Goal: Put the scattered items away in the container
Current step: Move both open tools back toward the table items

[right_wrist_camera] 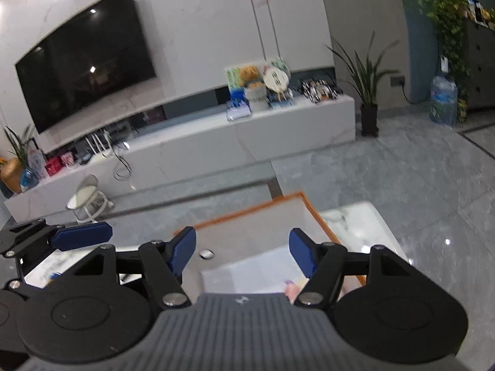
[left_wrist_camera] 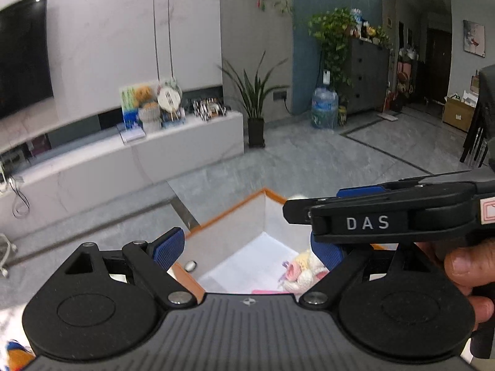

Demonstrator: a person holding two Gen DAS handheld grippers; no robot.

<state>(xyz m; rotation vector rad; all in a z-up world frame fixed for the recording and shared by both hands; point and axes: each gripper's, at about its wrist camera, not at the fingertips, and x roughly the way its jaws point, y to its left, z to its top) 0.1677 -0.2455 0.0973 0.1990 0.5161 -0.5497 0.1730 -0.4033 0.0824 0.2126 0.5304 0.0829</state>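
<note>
Left wrist view: left gripper [left_wrist_camera: 249,255] spread wide, nothing between the blue pads, hanging over the box [left_wrist_camera: 225,219] with the orange rim. Soft knitted toy [left_wrist_camera: 304,267], cream and pink, lying inside near the box's right wall, partly hidden behind the right-hand pad. Small pale round thing [left_wrist_camera: 191,266] just outside the box's left rim, too blurred to name. Right gripper [left_wrist_camera: 328,208] crossing in from the right edge, side-on, held by a hand [left_wrist_camera: 467,275]; gap between its fingers not readable from here. Orange-and-blue scrap at bottom left corner, unidentifiable.

Right wrist view: right gripper [right_wrist_camera: 243,255] wide open, empty, above the same box [right_wrist_camera: 312,213], which sits on a marble table [right_wrist_camera: 365,219]. Left gripper's blue finger [right_wrist_camera: 82,238] close by at left.

Risks, as judged: two grippers crowded over one box, so likely to knock together or nudge the box toward the table's edge. Motion blur suggests speed; small round thing easily flicked off.
</note>
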